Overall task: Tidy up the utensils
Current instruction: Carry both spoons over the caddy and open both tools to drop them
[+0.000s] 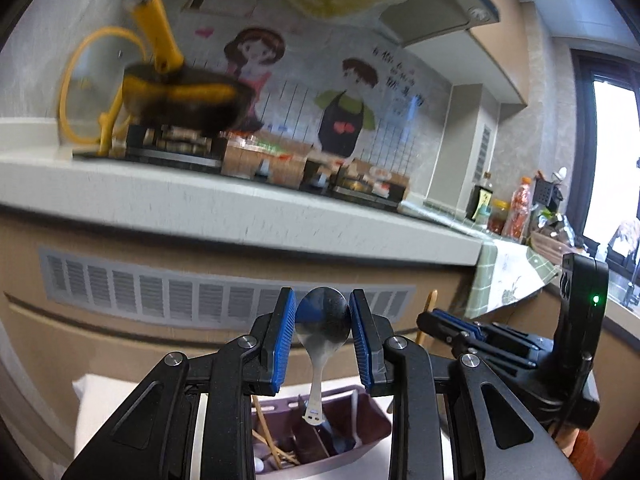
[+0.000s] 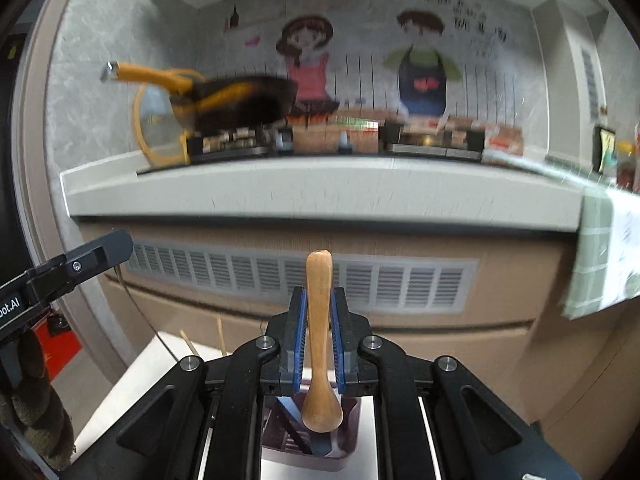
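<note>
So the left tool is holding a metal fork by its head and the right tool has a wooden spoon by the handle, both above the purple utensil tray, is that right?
Not quite: the left tool grips a metal spoon by its bowl, not a fork, as the left wrist view shows. The rest holds: the right tool clamps the wooden spoon by its handle, above the purple tray.

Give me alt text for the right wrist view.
The right tool grips a wooden spoon by its handle, bowl hanging down over a purple utensil organizer. Behind, blurred, a counter holds a yellow-handled pan.
</note>
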`<state>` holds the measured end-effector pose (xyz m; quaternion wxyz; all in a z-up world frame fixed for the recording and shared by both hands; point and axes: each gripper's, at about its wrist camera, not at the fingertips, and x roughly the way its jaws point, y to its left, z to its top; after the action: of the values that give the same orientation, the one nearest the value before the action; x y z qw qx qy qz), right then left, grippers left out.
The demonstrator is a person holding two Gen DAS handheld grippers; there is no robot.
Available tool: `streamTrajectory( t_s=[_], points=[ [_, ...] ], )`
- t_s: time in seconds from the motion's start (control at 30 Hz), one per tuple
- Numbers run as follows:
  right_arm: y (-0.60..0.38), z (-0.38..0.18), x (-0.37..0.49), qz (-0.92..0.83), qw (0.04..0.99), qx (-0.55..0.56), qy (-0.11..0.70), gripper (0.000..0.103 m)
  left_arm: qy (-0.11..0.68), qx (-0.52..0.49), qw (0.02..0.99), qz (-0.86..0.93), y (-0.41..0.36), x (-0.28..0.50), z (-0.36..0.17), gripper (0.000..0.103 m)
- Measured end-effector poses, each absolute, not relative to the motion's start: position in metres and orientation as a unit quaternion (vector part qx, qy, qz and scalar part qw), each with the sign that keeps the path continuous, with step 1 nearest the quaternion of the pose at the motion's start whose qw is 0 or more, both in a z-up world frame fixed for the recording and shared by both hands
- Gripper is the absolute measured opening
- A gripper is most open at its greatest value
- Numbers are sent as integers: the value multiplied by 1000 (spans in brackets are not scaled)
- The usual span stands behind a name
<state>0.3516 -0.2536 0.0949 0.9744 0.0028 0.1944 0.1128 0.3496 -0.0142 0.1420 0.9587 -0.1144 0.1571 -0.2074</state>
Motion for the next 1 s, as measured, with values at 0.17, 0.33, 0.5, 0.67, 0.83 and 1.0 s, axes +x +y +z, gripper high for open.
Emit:
streamTrajectory(
  t_s=[0.17,0.33,0.5,0.67,0.83,1.0],
  points=[
    [-252,63,371,120,966,12,230,11,204,-123,951,-199,-17,378,104,29],
    [-252,26,387,148,943,15,299,21,265,-160,923,-229,-16,402,55,43],
    [-263,9,363,126,947,2,297,21,265,-163,929,-202,-9,379,35,44],
    [-275,-10,318,108,948,-21,300,21,289,-137,933,-164,-11,326,2,49],
    [-274,-45,276,137,926,-20,352,21,376,-93,905,-178,-29,282,-46,49],
    [-263,-86,247,164,898,-12,407,21,390,-82,908,-132,-18,231,-61,49]
  ],
)
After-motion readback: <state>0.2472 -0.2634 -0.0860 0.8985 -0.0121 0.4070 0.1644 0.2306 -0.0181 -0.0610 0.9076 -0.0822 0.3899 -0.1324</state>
